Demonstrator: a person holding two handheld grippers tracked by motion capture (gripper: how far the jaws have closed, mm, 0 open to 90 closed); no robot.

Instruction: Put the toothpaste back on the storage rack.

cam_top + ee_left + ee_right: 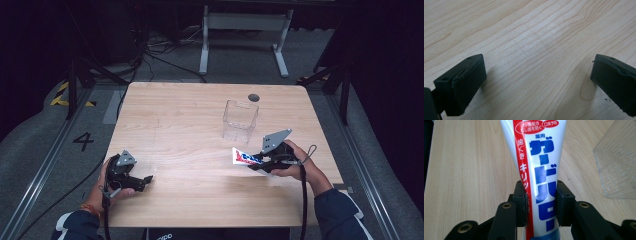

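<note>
Toothpaste tube (245,158), white with red and blue print, sits clamped in the right tool (260,162) in the high view, held just above the wooden worktop (190,120) near its front right part. The tube sticks out leftward from the jaws, roughly level. A clear plastic container (240,120) stands upright on the worktop just beyond the tube, toward the far edge, apart from it. A small dark round disc (254,97) lies behind the container near the far edge. The left tool (145,181) rests low at the front left of the worktop, well apart from the tube, held in the person's left hand (112,185). The right hand (300,165) grips the other tool, and a cable hangs from it.

From the left gripper view, the left tool (536,75) has its two black jaws spread wide, with bare wood grain between them and nothing held.

From the right gripper view, the right tool (541,202) presses its jaws against both sides of the toothpaste tube (536,157), which runs up and away from the camera with blue Japanese lettering and a red stripe down its face. The ribbed clear container (617,162) shows at the right edge, near the tube but not touching it.
</note>
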